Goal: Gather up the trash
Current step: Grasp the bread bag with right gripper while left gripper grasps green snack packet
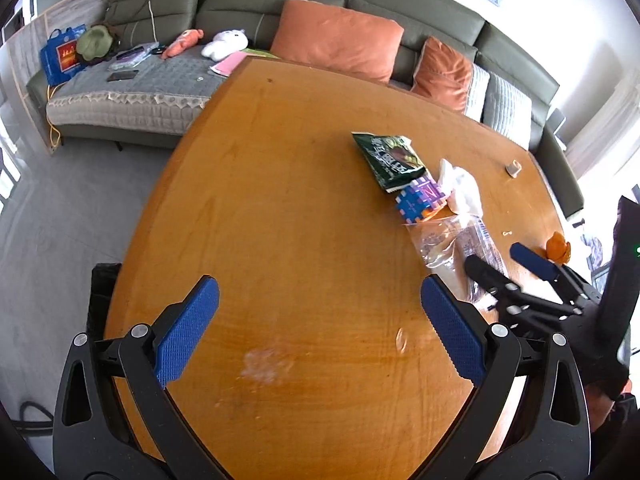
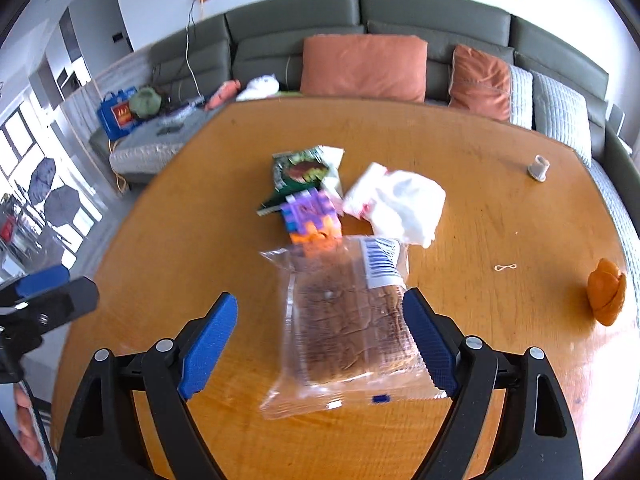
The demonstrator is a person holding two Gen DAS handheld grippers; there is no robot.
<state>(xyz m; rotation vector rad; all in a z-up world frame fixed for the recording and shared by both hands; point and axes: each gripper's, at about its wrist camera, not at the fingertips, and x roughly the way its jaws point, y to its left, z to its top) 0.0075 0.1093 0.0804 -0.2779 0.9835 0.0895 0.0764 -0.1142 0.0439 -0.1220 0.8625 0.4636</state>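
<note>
A clear plastic bread bag (image 2: 348, 328) with a barcode label lies on the wooden table (image 2: 500, 208), between the open jaws of my right gripper (image 2: 320, 344). Beyond it lie a purple and orange foam cube (image 2: 312, 216), a green snack packet (image 2: 300, 176) and a crumpled white plastic bag (image 2: 400, 204). In the left wrist view the same pile shows at right: packet (image 1: 390, 160), cube (image 1: 420, 200), white bag (image 1: 462, 190), bread bag (image 1: 448, 244). My left gripper (image 1: 320, 328) is open and empty over bare table. The right gripper (image 1: 508, 264) shows there over the bread bag.
An orange peel (image 2: 606, 296) lies near the table's right edge, a rubber band (image 2: 505, 267) and a small white object (image 2: 538, 168) further in. A green sofa (image 2: 400, 12) with orange cushions (image 2: 364, 66) stands behind the table. A whitish smear (image 1: 266, 364) marks the table.
</note>
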